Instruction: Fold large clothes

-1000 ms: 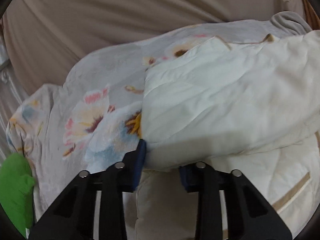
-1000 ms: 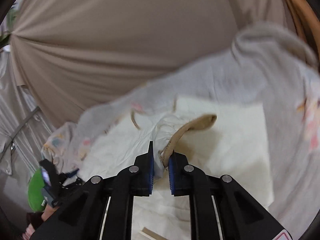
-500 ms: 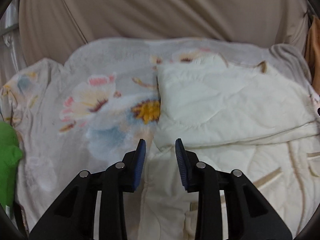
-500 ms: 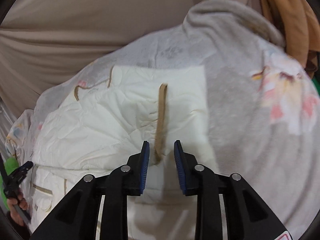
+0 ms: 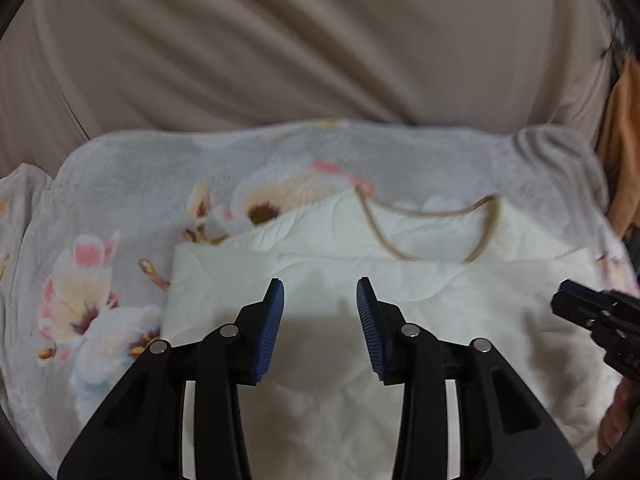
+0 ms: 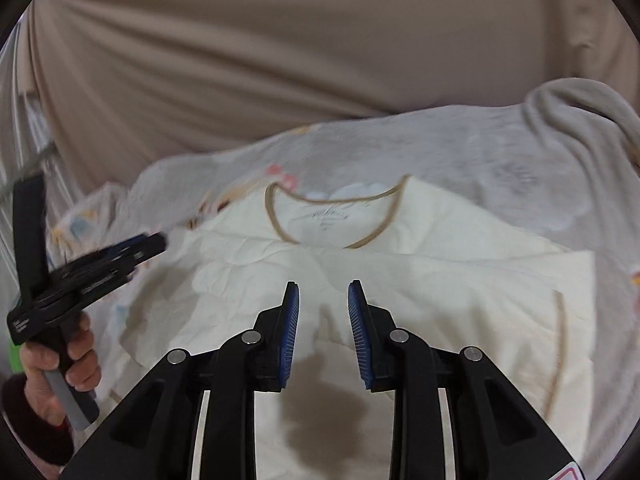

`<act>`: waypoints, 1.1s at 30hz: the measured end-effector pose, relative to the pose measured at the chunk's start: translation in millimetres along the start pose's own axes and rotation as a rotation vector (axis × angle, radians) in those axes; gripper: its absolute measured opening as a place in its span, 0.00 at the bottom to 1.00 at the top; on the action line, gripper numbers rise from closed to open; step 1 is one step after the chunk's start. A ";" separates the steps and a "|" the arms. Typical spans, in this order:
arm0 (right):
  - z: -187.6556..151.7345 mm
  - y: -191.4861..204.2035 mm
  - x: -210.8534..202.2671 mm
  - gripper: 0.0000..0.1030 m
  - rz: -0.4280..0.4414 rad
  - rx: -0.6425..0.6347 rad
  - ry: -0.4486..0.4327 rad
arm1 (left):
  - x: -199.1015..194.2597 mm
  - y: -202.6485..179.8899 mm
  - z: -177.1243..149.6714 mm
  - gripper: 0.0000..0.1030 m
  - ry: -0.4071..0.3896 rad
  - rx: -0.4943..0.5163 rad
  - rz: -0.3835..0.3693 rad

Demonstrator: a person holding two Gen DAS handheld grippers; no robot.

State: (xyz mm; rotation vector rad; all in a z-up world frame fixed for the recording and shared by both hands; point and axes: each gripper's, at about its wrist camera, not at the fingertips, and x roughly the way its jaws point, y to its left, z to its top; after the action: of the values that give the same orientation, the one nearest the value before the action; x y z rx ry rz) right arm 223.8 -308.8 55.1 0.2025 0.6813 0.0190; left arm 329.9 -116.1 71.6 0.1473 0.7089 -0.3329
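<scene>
A cream quilted garment (image 5: 400, 280) with tan trim lies folded on a floral blanket (image 5: 120, 208). Its tan neckline (image 5: 432, 224) faces the far side. My left gripper (image 5: 320, 300) is open and empty, just above the folded cloth near its left edge. My right gripper (image 6: 323, 300) is open and empty above the middle of the garment (image 6: 440, 280), whose neckline (image 6: 336, 216) and tan-trimmed sleeve (image 6: 560, 320) show. The left gripper also shows in the right wrist view (image 6: 144, 244), and the right gripper's tip in the left wrist view (image 5: 568, 300).
A beige curtain (image 5: 320, 48) hangs behind the bed. An orange cloth (image 5: 620, 152) hangs at the far right. The grey blanket (image 6: 520, 168) bunches up at the back right (image 6: 580, 104). A hand (image 6: 60, 368) holds the left gripper's handle.
Both grippers let go of the garment and opened, then pulled back over it. The sleeves now lie folded across the body, and the neckline has come into view.
</scene>
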 end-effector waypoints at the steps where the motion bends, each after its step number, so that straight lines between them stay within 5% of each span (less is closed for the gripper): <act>1: -0.5 -3.0 11.0 0.24 -0.031 -0.016 0.011 | 15.2 3.3 -3.8 0.36 0.021 0.001 0.028; 5: -7.7 -62.9 31.1 0.14 -0.160 0.049 0.019 | 50.0 36.3 -25.5 0.45 0.027 -0.003 0.097; 7: -13.4 -97.9 31.1 0.00 -0.106 0.144 0.023 | 54.1 51.6 -33.2 0.48 0.029 -0.056 0.041; 10: -22.3 -124.4 32.6 0.00 0.003 0.279 0.018 | 53.7 52.8 -35.3 0.48 0.024 -0.060 0.028; 23: -21.6 -116.7 28.7 0.00 -0.032 0.265 0.000 | 55.0 51.4 -34.7 0.55 0.029 -0.052 0.053; 26: -25.3 -96.6 -4.4 0.12 -0.080 0.248 -0.029 | 22.1 57.8 -40.5 0.59 0.007 -0.070 0.043; 29: -37.7 -63.6 -37.4 0.13 -0.115 0.126 -0.010 | -18.5 58.1 -56.8 0.63 0.008 -0.031 -0.016; 33: -67.7 -56.1 -45.2 0.13 -0.206 0.075 0.074 | -29.1 53.8 -88.0 0.63 0.086 0.039 0.022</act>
State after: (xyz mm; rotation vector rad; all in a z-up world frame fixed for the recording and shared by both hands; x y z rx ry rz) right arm 143.5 -355.4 21.2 0.2031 0.7743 -0.1973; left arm 274.0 -37.0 25.7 0.2069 0.7856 -0.3213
